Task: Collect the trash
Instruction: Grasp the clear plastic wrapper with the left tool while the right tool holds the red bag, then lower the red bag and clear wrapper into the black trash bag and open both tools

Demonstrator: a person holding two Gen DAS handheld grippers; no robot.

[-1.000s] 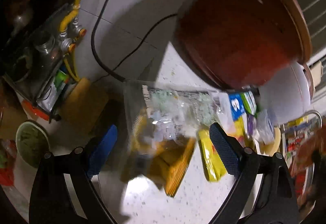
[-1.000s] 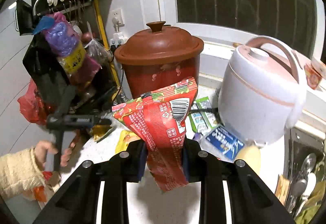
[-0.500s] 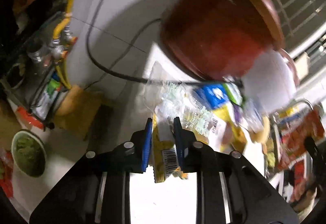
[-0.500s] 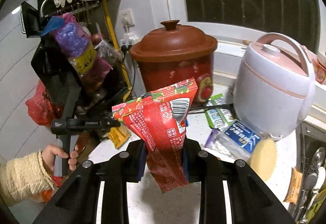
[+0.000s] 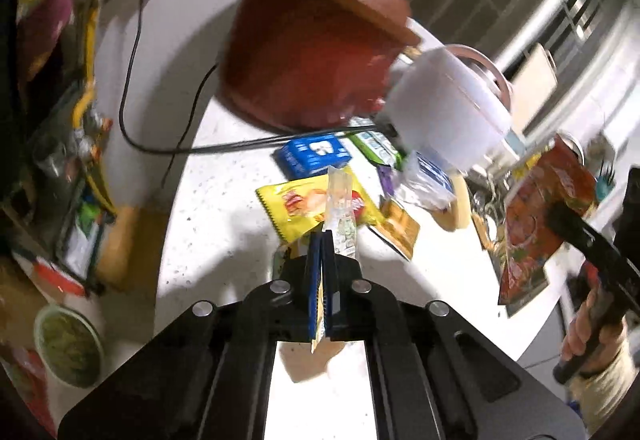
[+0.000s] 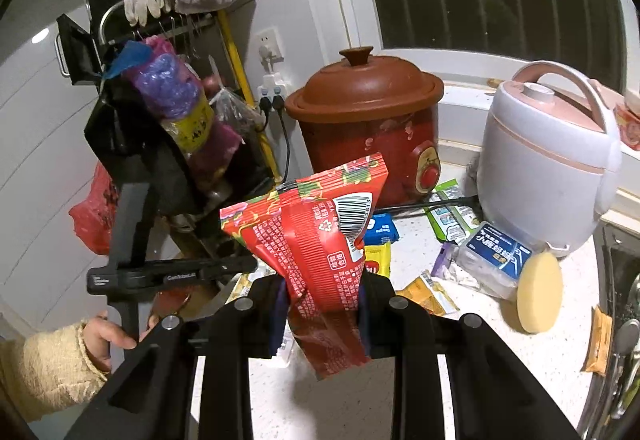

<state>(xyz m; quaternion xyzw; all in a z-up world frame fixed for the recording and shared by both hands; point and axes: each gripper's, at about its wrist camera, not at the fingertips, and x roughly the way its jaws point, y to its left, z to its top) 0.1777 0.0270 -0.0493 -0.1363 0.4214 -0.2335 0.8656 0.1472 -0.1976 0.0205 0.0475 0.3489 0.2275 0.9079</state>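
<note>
The left wrist view alone shows the left gripper (image 5: 322,240) with its jaws pressed together on a thin clear wrapper (image 5: 339,212), whose long axis runs up and away from the fingertips, its far end over a yellow snack packet (image 5: 308,208) lying flat on the white speckled desk (image 5: 224,224). A blue packet (image 5: 314,158) lies beyond it, near the brown clay pot (image 5: 312,52) and the white rice cooker (image 5: 448,116). At the right edge of this view a hand (image 5: 592,332) holds the right gripper's handle, with the red bag (image 5: 536,216) hanging above the desk.

The right wrist view alone shows the right gripper (image 6: 322,300) close up: its jaws stand partly open, clamped on the crumpled red bag (image 6: 320,240), which stands upright with its barcode end at the top and its lower end hanging below the fingers. It also shows a round yellow sponge (image 6: 538,292) beside the cooker, and a hand (image 6: 104,336) in a cream sleeve on the left gripper's handle.

A second ago the left jaws were wide apart over the clear wrapper on the desk; now they are shut on it and lifted. The red bag's grip is unchanged.
</note>
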